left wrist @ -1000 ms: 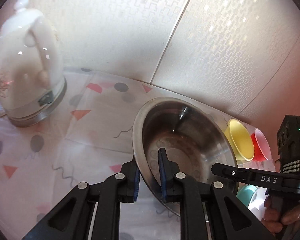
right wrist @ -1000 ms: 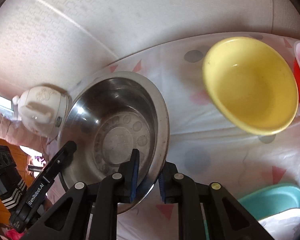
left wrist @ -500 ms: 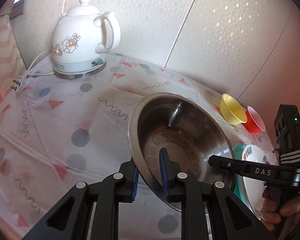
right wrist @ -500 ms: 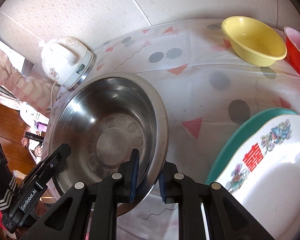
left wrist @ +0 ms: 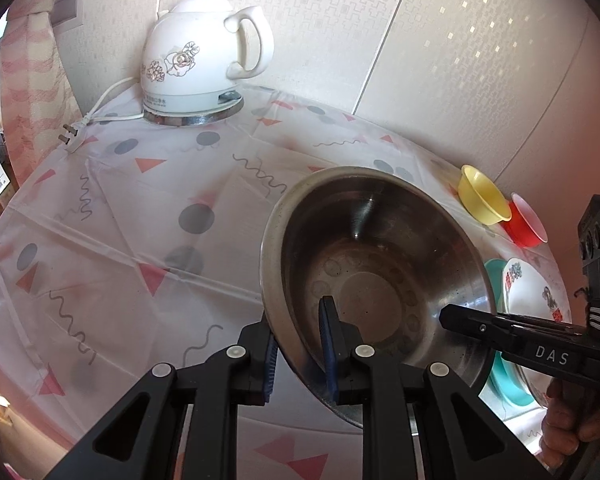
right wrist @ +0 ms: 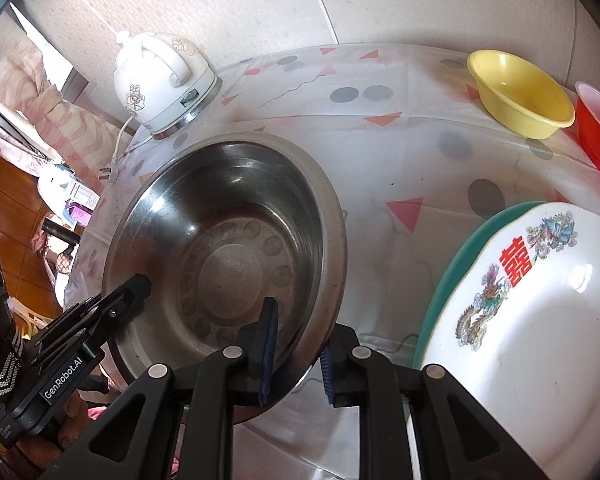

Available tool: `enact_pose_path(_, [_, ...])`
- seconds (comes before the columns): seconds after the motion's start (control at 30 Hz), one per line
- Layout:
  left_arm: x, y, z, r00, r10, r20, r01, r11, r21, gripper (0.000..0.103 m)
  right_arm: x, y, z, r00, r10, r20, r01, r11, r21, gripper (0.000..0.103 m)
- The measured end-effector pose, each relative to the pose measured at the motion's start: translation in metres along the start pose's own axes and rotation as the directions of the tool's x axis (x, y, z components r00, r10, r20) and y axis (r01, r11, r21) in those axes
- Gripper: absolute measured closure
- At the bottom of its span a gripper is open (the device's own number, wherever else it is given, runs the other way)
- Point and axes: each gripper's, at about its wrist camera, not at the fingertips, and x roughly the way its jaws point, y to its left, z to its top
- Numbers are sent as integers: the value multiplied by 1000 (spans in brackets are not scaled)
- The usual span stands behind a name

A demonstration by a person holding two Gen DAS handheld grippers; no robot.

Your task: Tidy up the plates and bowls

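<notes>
Gripping the steel bowl (left wrist: 376,276) from opposite sides: left gripper (left wrist: 298,354) jaws clamp its rim, while right gripper (right wrist: 296,344) jaws straddle the rim and are opening. Yellow bowl (right wrist: 520,94) and red bowl (right wrist: 598,128) sit well beyond on the surface (left wrist: 112,216); white plate (right wrist: 528,320) lies just right of the right jaws.

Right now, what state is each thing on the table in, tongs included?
Steel bowl: empty, tilted, rim gripped on two sides.
Left tongs: shut on the steel bowl's rim.
Right tongs: jaws opening, steel bowl's rim between them.
Yellow bowl: upright, empty.
Red bowl: upright, partly out of frame.
White plate: stacked on the teal plate.
Kettle: lid on, unplugged.
</notes>
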Motion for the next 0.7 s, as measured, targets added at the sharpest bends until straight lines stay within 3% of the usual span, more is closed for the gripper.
enact_pose_path(0.07, [1, 0, -3, 999, 39, 2, -39, 999, 3, 83, -2, 3, -6, 1000, -22, 0, 22, 999, -28, 75])
enact_pose_path(0.33, [7, 5, -9, 995, 97, -26, -97, 995, 10, 84, -15, 10, -19, 999, -30, 41, 34, 995, -95, 71])
enact_pose_path(0.43, [6, 4, -10, 992, 124, -23, -123, 992, 13, 84, -26, 8, -27, 998, -16, 59, 23, 992, -123, 72])
enact_pose_path(0.53, [6, 4, -9, 992, 122, -19, -122, 992, 13, 84, -24, 6, -30, 997, -27, 68, 35, 992, -120, 81])
enact_pose_path(0.7, [9, -1, -8, 987, 160, 3, -160, 986, 55, 84, -22, 6, -29, 996, -32, 83, 42, 992, -122, 81])
